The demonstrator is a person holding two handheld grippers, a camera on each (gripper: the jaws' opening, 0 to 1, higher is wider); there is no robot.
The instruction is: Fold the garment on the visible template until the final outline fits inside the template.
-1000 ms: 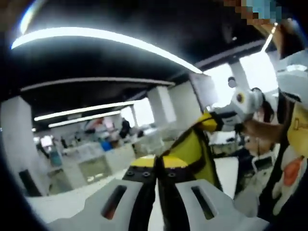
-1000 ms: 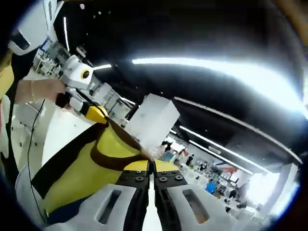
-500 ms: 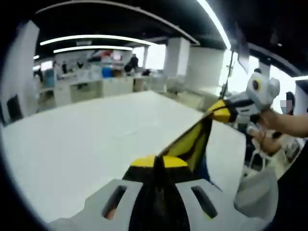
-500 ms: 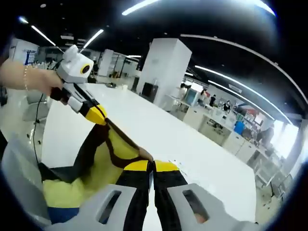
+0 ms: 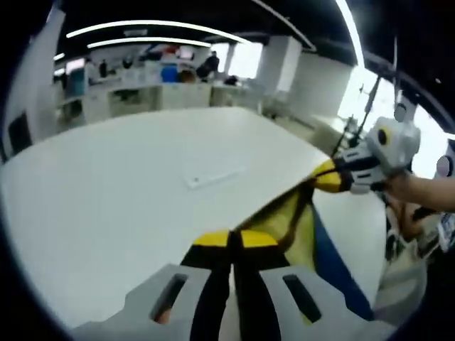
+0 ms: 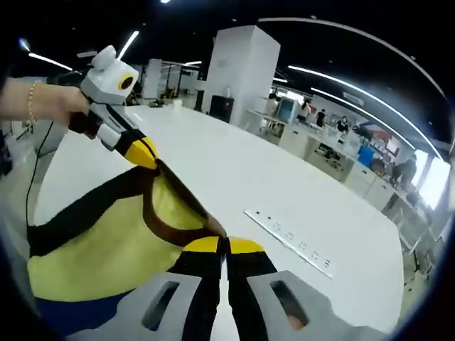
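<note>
A yellow garment (image 6: pixel 106 238) with dark brown trim and a blue lower part hangs stretched between my two grippers above a white table (image 6: pixel 234 170). In the right gripper view my right gripper (image 6: pixel 223 246) is shut on the garment's brown edge, and the left gripper (image 6: pixel 144 155) comes in from the left, held by a hand, shut on the other corner. In the left gripper view my left gripper (image 5: pixel 232 239) is shut on the garment (image 5: pixel 288 224), and the right gripper (image 5: pixel 328 177) grips it at the right. A pale strip of template marking (image 6: pixel 288 240) lies on the table.
The white table (image 5: pixel 106 185) spreads wide ahead of both grippers. The strip marking (image 5: pixel 211 177) lies near its middle. Desks, pillars and people stand far behind in a large room. A person's hand (image 6: pixel 43 106) holds the left gripper.
Both views have tipped down from the ceiling to the table. The garment has come lower, closer to the tabletop, still stretched between the two shut grippers.
</note>
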